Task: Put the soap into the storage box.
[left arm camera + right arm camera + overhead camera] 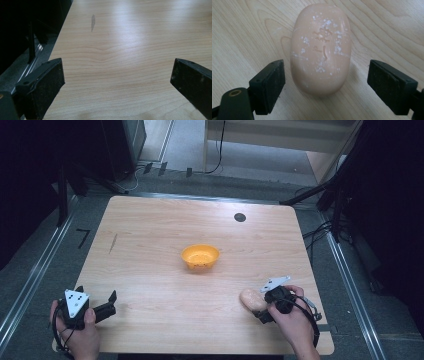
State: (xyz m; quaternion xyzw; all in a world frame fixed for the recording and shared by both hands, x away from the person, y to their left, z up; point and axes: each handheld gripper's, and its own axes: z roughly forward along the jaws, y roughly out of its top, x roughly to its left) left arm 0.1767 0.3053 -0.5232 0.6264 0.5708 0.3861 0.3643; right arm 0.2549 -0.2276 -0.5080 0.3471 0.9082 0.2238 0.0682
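The left gripper (96, 304) sits well left of the bowl (200, 257) and nearer the person, jaws wide apart over bare table (130, 50). The bowl stands mid-table. The soap (320, 47) lies right of the bowl, nearer the person, between the right gripper's (325, 86) parted jaws, neither pad touching it.

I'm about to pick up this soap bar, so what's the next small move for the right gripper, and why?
Probably ease the right gripper a little further forward, then close. Its fingers stand open on either side of the near end of the soap bar, with gaps on both sides, so a grip now would catch only the rounded tip.
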